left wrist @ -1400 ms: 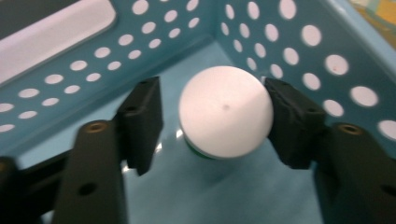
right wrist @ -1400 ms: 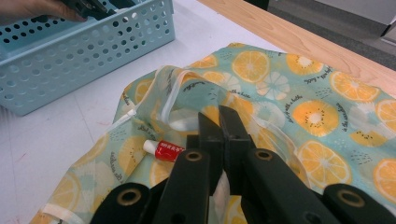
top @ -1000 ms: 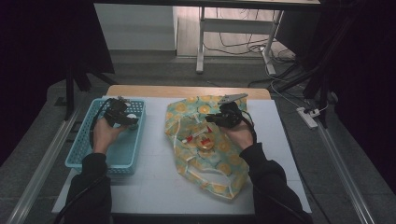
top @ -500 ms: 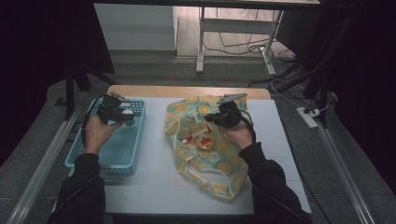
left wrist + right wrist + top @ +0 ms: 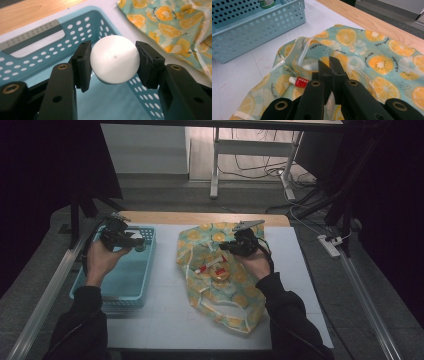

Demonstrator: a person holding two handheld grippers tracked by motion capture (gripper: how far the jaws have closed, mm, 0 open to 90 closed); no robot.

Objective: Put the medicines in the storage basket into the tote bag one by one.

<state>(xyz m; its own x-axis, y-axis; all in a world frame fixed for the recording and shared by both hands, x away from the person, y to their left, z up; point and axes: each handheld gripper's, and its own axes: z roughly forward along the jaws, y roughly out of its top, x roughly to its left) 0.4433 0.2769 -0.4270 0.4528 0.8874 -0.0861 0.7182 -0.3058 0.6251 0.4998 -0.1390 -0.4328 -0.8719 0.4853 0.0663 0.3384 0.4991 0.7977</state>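
A white round ball-like thing sits between the pads of my left gripper, which is shut on it and holds it above the far end of the light blue perforated basket. In the high view the left gripper hangs over the basket at the table's left. My right gripper is shut, its tips pinching the fabric at the mouth of the orange-and-kiwi print bag. In the high view the right gripper rests on the bag's far part.
A small red-and-white tube lies in the bag's mouth, and a round item lies beside the tube. A wooden strip borders the white table's far edge. Metal rails run along both sides.
My left hand has lifted the white round thing up from inside the basket and a little toward the far end. The right gripper and the bag have stayed put.
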